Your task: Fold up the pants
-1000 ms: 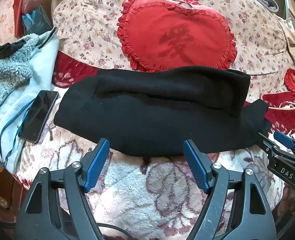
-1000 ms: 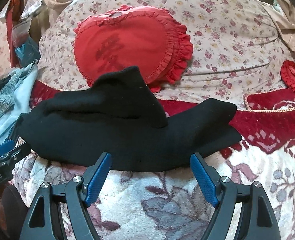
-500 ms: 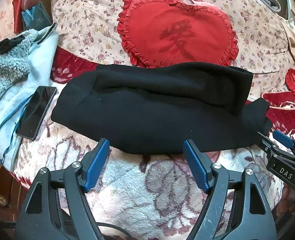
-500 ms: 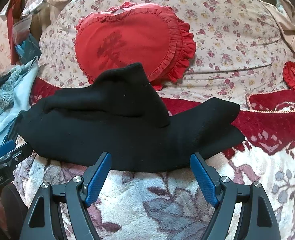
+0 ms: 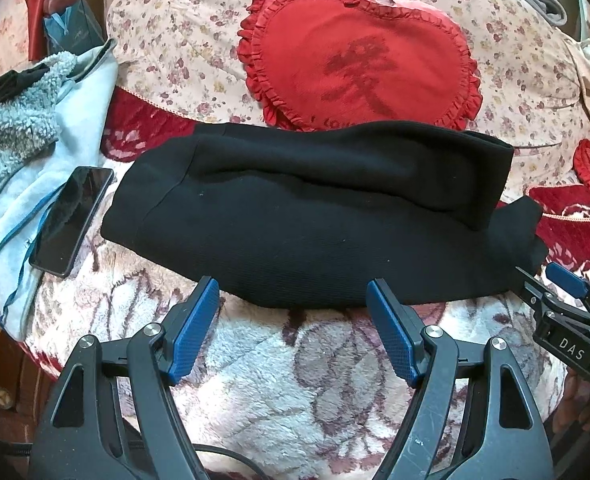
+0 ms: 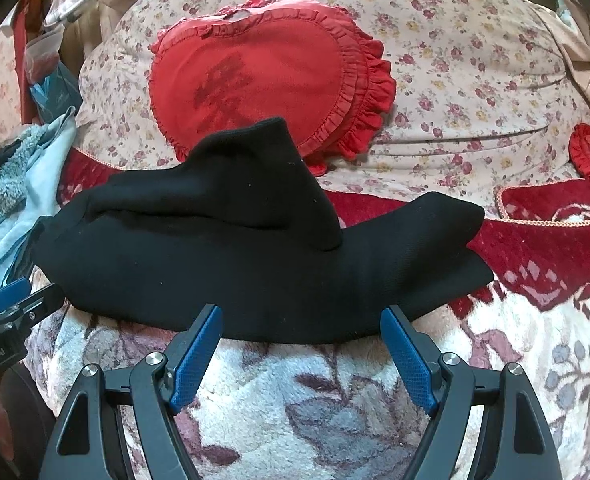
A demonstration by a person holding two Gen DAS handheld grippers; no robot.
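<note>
A: Where are the black knit pants (image 5: 315,216) seen?

B: They are laid folded across the plush floral blanket (image 5: 279,380), stretched left to right, with an upper layer doubled over the lower one. In the right wrist view the upper layer's end (image 6: 271,168) is seen lapping the red heart-shaped ruffled cushion (image 6: 267,80).

A: Left gripper (image 5: 293,308)?

B: Its jaws are spread wide, nothing is held; the blue pads are poised just at the pants' near edge. Contact cannot be told.

A: Right gripper (image 6: 301,334)?

B: Same: jaws spread apart, empty, set at the near hem. Its tip is also caught at the right margin of the left view (image 5: 555,300), near the pants' right end.

A: Other items?

B: A black smartphone (image 5: 71,220) is seen left of the pants, resting partly on a pale blue fleece garment (image 5: 23,184). A floral-print cream quilt (image 5: 183,40) is bunched behind the cushion.
</note>
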